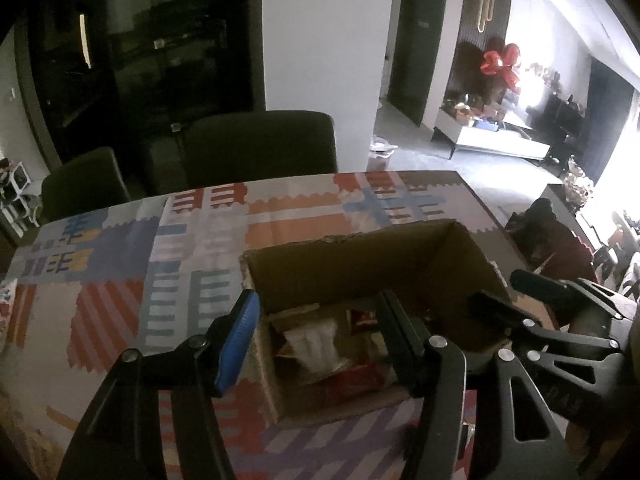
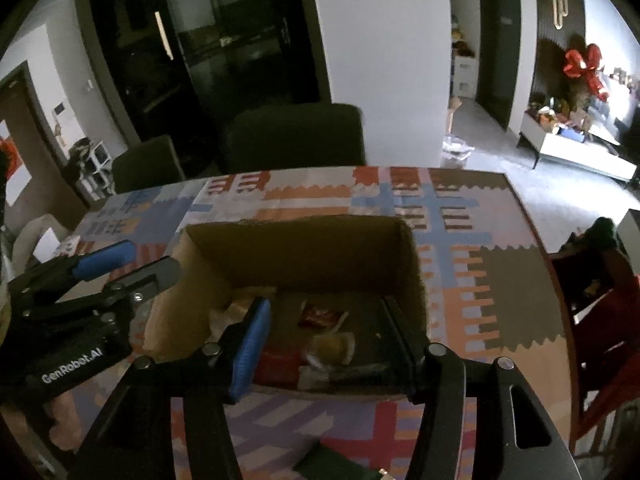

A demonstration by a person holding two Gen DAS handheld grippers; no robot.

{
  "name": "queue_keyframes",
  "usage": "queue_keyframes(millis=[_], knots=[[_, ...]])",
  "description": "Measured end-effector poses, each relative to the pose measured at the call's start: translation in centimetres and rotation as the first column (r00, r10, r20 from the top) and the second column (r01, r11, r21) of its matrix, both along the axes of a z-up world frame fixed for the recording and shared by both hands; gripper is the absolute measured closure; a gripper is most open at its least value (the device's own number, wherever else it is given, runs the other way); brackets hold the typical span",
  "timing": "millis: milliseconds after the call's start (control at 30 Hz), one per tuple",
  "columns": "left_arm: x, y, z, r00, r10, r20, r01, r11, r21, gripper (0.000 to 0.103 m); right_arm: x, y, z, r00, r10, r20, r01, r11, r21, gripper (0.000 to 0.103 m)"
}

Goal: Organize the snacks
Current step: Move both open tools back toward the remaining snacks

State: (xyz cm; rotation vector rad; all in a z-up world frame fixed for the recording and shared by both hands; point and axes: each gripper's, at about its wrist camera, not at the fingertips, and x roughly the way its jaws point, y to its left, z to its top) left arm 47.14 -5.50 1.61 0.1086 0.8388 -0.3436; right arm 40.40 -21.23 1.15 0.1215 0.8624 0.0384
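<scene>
An open cardboard box [image 1: 360, 264] is seen standing toward the near right corner of the table [image 1: 120, 240], on its patterned cloth; the snacks [image 1: 316, 344] are piled loosely on the box floor, among them a pale crinkled packet, a red packet [image 2: 320, 316] and a yellowish wrapped piece [image 2: 334, 346]. The left gripper [image 1: 320, 332] is held over the box's near left corner with its jaws parted about halfway; nothing is held between them. The right gripper [image 2: 326, 332] is poised over the near wall of the box, its jaws likewise parted and empty, with the packets lying below and beyond the fingertips. The packets are judged to be light, soft and crinkly, probably slippery on their film and easily crushed if pinched hard; a hold is best taken at a sealed edge or across a flat middle, with gentle pressure. The box walls are judged stiff enough to be pushed against but thin; the torn far rim may bend if it is gripped.
</scene>
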Motion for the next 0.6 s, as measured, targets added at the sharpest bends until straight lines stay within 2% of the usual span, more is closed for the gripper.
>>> queue_keyframes(millis=[67, 333, 600], knots=[[-0.5, 0.3, 0.3, 1.0, 0.008, 0.01, -0.008, 1.0, -0.001, 0.039, -0.3, 0.0, 0.2, 1.0, -0.001, 0.001, 0.001, 1.0, 0.008, 0.047], [-3.4, 1.4, 1.7, 0.999, 0.025, 0.038, -0.024, 1.0, -0.007, 0.039, -2.7, 0.4, 1.4, 0.999, -0.007, 0.032, 0.006, 0.999, 0.033, 0.047], [-6.9, 2.7, 2.9, 0.997, 0.036, 0.066, -0.035, 0.999, -0.015, 0.035, -5.7, 1.3, 2.6, 0.997, -0.009, 0.079, 0.007, 1.0, 0.023, 0.047]])
